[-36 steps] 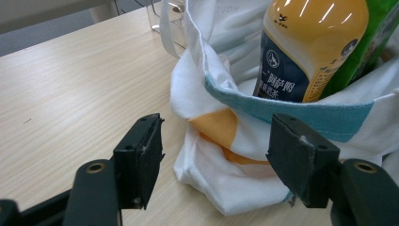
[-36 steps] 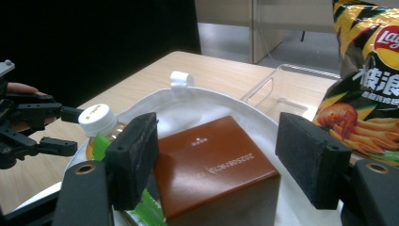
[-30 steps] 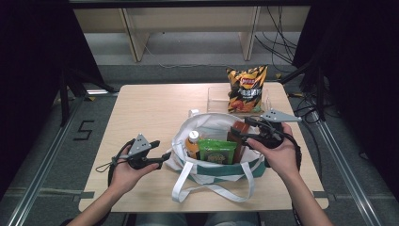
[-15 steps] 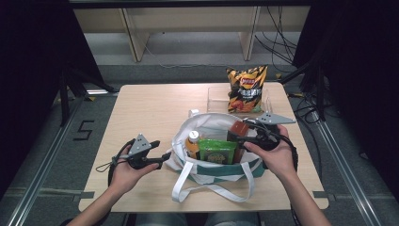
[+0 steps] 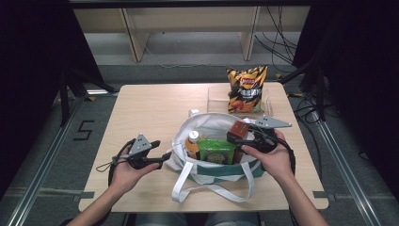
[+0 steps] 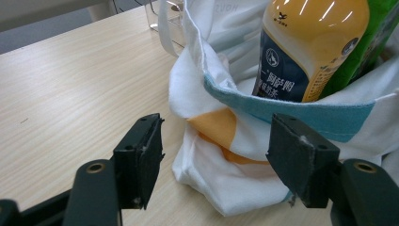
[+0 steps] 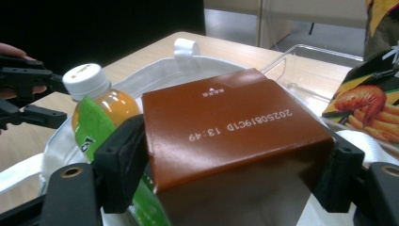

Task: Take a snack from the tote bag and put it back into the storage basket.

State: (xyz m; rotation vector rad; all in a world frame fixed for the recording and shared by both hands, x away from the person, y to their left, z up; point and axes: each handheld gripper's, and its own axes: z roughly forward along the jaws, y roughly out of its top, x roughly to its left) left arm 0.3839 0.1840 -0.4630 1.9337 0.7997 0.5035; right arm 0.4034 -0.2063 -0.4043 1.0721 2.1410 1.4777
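A: Table (image 5: 150, 108), light wood, fills the middle of the high view. Near its lower centre sits the white tote bag (image 5: 211, 172), teal band round the mouth, handles trailing toward the bottom edge.

B: Contents?

A: A green packet (image 5: 215, 150) at centre, an orange drink bottle (image 5: 191, 143) with a white cap just left of it, and the brown carton (image 5: 238, 129) at the bag's upper right. Behind the bag, upper right of the table, a chip bag (image 5: 245, 88) stands in a clear tray (image 5: 216, 94).

B: Right gripper?

A: Right gripper (image 7: 230, 188) is clamped on the brown carton, one jaw pressed to each side; the date print on its top reads upside down in the right gripper view. Carton is over the bag's mouth, beside the bottle.

B: Left gripper?

A: Left gripper (image 6: 214, 165) is at the bag's left edge, jaws spread wide either side of a fold of white cloth, not pinching it.
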